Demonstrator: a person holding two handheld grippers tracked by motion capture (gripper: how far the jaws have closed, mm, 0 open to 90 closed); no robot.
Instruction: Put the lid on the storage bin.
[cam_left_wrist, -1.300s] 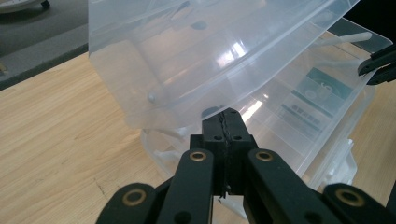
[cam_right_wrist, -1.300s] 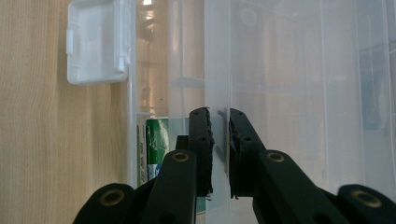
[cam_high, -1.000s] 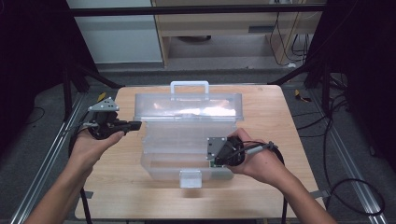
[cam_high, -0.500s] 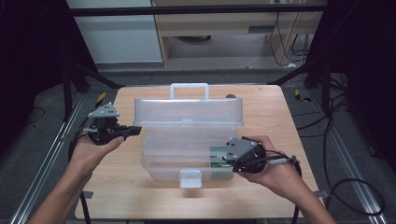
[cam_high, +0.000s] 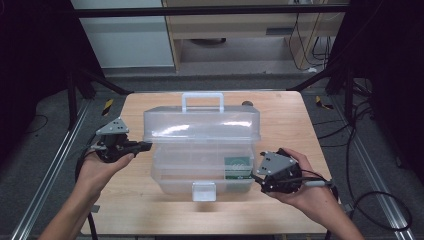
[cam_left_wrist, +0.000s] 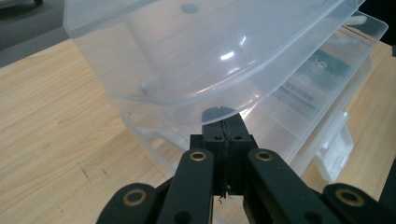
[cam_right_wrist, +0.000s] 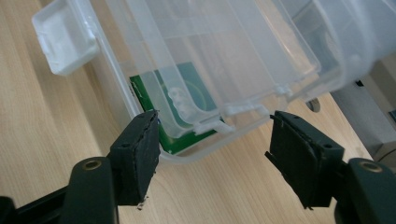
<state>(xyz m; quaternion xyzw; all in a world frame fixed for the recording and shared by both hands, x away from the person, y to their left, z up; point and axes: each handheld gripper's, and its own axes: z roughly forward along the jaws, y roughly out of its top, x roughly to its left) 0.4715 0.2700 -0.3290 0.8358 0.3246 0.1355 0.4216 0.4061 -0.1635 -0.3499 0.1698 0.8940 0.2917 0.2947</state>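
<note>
Dark racks and cabling ringed the wooden table (cam_high: 280, 112), which stood on a grey floor between two metal rails (cam_high: 45, 185). Broad strips of bare wood ran along the near edge and down both sides, so each hand had room to swing outward; the far edge was tighter, with only a narrow band of wood behind the box.

Centred on the table sat the clear plastic toolbox (cam_high: 202, 150), its lid (cam_high: 200, 125) raised and carrying a white handle (cam_high: 202, 100), with a tray stepped out beneath it. A white latch (cam_high: 204, 191) hung from the front wall, near the table's front edge. A green card (cam_high: 237, 168) lay inside the lower part at its right end.

At the box's left end, the left gripper (cam_high: 145, 145) was held level with its jaws pressed together, and the tips reached the corner of the lid. The left gripper view showed the shut tips (cam_left_wrist: 225, 122) tucked just under the lid's curved rim (cam_left_wrist: 205, 100); whether they actually pressed on it I could not tell.

By the box's right front corner, the right gripper (cam_high: 260, 178) had its jaws spread, having just been opening. From the right gripper view, the left pad (cam_right_wrist: 140, 149) lay against or just beside the box's lower wall next to the green card (cam_right_wrist: 177, 112), the other pad stood clear over bare wood, and the corner of the box sat between them, unpinched. That view also caught the latch (cam_right_wrist: 65, 39) from the side, and the tray rails, which the high view blurred.
</note>
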